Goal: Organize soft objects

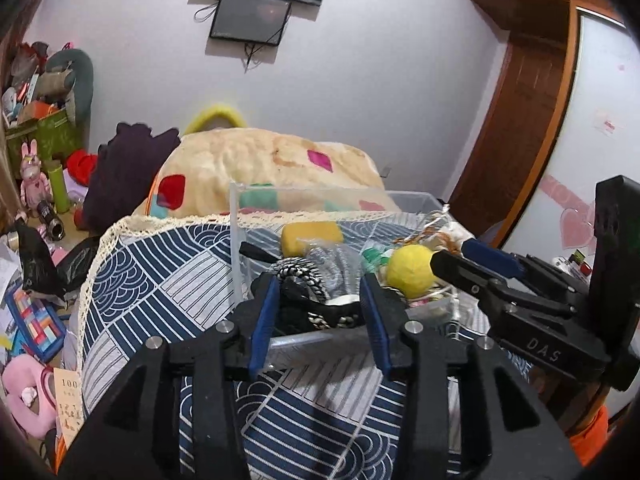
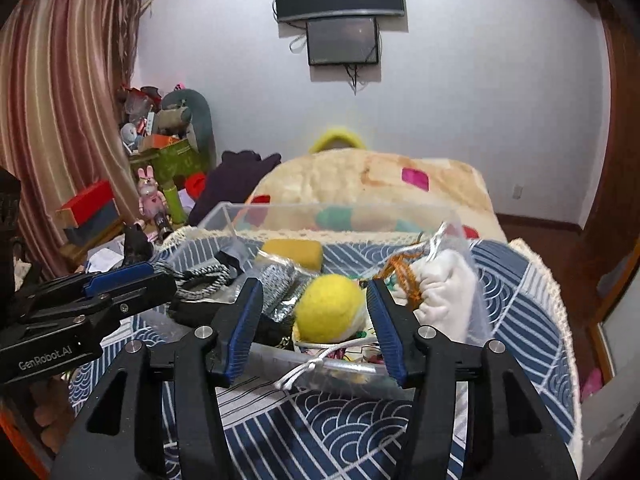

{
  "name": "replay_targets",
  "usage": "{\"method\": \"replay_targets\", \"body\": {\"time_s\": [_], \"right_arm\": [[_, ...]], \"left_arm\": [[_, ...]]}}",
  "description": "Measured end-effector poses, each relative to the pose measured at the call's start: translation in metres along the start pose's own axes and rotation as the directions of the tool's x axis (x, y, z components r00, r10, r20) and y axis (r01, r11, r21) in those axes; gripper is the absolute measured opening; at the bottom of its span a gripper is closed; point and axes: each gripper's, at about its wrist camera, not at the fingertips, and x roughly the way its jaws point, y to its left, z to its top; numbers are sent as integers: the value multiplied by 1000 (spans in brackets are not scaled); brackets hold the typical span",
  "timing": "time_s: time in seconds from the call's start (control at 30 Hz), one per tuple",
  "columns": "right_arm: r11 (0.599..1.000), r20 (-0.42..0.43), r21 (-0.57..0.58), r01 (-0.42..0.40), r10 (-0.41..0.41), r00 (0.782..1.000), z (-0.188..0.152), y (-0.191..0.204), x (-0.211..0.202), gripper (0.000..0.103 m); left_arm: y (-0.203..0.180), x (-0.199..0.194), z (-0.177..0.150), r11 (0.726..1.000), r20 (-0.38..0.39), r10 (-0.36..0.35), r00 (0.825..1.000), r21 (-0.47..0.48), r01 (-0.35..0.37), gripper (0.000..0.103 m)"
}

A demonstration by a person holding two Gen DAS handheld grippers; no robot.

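A clear plastic box (image 1: 236, 248) (image 2: 352, 372) stands on a blue and white patterned cloth (image 1: 160, 280) (image 2: 520, 280). It holds a yellow ball (image 1: 410, 270) (image 2: 330, 306), a yellow sponge (image 1: 312, 236) (image 2: 292, 252), black and white woven cord (image 1: 304, 276) (image 2: 200, 280), grey fabric (image 2: 278, 284) and a white drawstring pouch (image 2: 444, 292). My left gripper (image 1: 320, 284) is open over the cord at the box's near left. My right gripper (image 2: 314, 292) is open, its jaws on either side of the ball. I cannot tell whether they touch it.
A cream blanket (image 1: 260, 160) (image 2: 380, 176) with coloured patches lies behind the box. A dark purple garment (image 1: 124, 168) sits at its left. Cluttered toys and boxes (image 1: 36, 120) fill the left side. A wooden door (image 1: 520, 92) is at the right.
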Motion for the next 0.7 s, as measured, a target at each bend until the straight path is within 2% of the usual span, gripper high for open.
{"method": "replay_targets", "body": {"time_s": [0.17, 0.4, 0.47, 0.5, 0.57, 0.63, 0.7], "right_arm": [[1000, 62, -20, -9, 11, 998, 5, 3, -28, 50], [1000, 135, -8, -23, 24, 991, 7, 2, -58, 51], [1000, 151, -5, -27, 27, 988, 6, 2, -65, 54], [1000, 160, -5, -24, 24, 987, 5, 2, -69, 60], [1000, 191, -2, -3, 4, 981, 2, 2, -77, 67], [1000, 219, 3, 9, -10, 976, 0, 2, -84, 73], [1000, 234, 6, 14, -15, 972, -3, 0, -90, 77]], "left_arm": [[-14, -24, 2, 999, 45, 4, 999, 51, -6, 42], [-32, -65, 4, 994, 154, 34, 988, 101, -50, 54], [-34, -73, 3, 994, 169, 38, 985, 99, -55, 56], [-35, -77, 2, 993, 179, 43, 983, 98, -61, 58], [-37, -83, 1, 992, 204, 59, 977, 98, -81, 65], [-39, -90, -2, 990, 228, 72, 971, 103, -98, 78], [-41, -95, -5, 988, 249, 71, 966, 114, -102, 83]]}}
